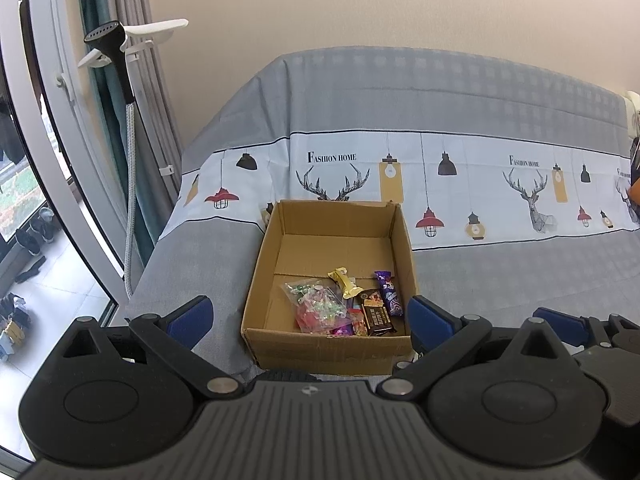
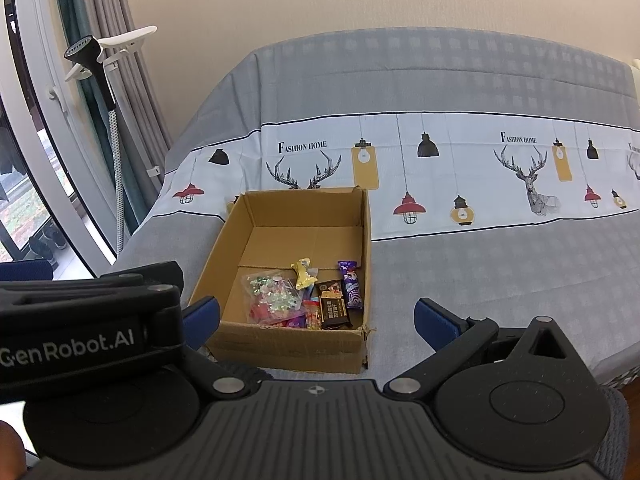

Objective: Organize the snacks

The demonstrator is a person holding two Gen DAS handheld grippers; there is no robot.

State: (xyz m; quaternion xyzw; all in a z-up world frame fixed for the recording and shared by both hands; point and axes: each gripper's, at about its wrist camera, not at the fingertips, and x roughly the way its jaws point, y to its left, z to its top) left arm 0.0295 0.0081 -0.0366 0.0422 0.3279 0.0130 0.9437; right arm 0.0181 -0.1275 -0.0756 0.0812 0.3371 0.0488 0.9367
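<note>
Inside, one cardboard box (image 1: 332,344) on the bed (image 1: 500,280) holds, left to right along its near wall, one clear bag of candies (image 1: 318,306), one gold wrapper (image 1: 344,282), perhaps two small packets half hidden in the pile, one dark chocolate bar (image 1: 376,317) and one purple bar (image 1: 389,294), both bars lying with long axes pointing away from the cameras. Both the left gripper (image 1: 310,318) and the right gripper (image 2: 318,320) hover before the box with jaws spread wide, holding nothing. Only the right wrist view shows the left gripper's lettered side and a torn near-right box corner (image 2: 366,332); only the left shows shoes (image 1: 40,224) outside the window.
</note>
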